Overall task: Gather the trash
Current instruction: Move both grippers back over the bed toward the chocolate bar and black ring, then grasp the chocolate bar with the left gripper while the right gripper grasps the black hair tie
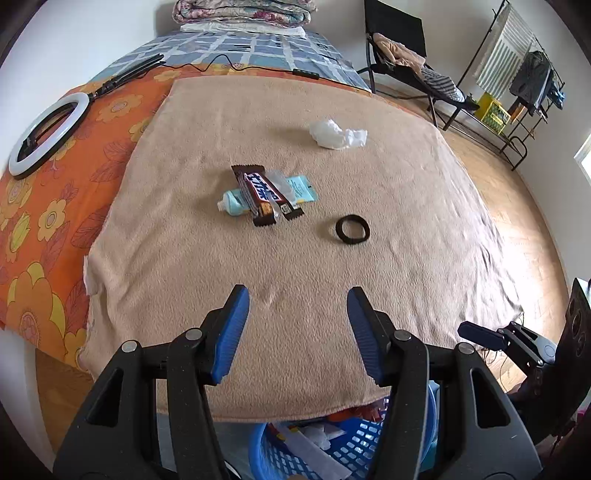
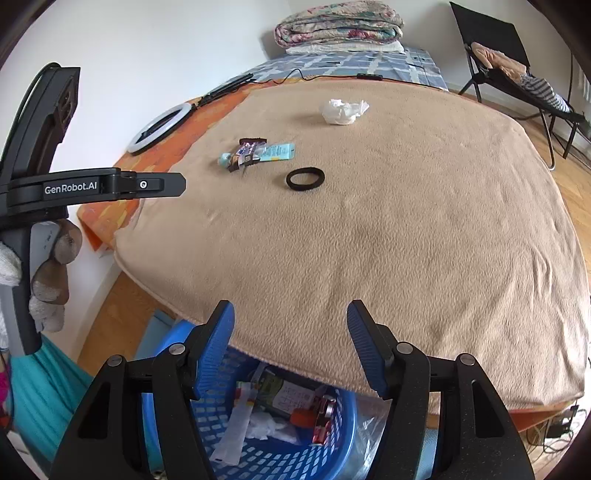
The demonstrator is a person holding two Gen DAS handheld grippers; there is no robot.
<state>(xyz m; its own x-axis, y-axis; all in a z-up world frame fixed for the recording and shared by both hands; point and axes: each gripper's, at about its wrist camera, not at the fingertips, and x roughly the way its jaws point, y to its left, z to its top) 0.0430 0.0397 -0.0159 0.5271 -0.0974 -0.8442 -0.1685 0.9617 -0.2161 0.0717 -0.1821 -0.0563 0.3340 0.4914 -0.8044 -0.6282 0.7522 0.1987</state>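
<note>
Blue ribbed pads tip both of my claws, and each claw is spread wide with nothing between its fingers: my left gripper (image 1: 297, 295) and my right gripper (image 2: 290, 308) fill the bottom of their frames. Just below them, under the bed's edge, sits a blue plastic basket (image 2: 332, 448) already holding wrappers and crumpled paper. In the right wrist view, at centre left, the side of my left claw bears white lettering reading "GenRobot.AI".

Past the claws stretches a tan fleece blanket (image 1: 295, 266) over an orange flowered sheet (image 1: 48, 206). Near the frame's centre lies a brown Snickers wrapper (image 1: 264, 194), its name partly readable, across a pale blue tube (image 1: 301, 189) whose print is too small to read. Right of them rests a black hair tie (image 1: 352, 229); higher up, a crumpled white tissue (image 1: 338, 134).

A white ring light (image 1: 46, 136) lies at upper left. Folded quilts (image 1: 245, 11) stack at top centre. A black chair (image 1: 402, 48) with clothes stands upper right on wood flooring.
</note>
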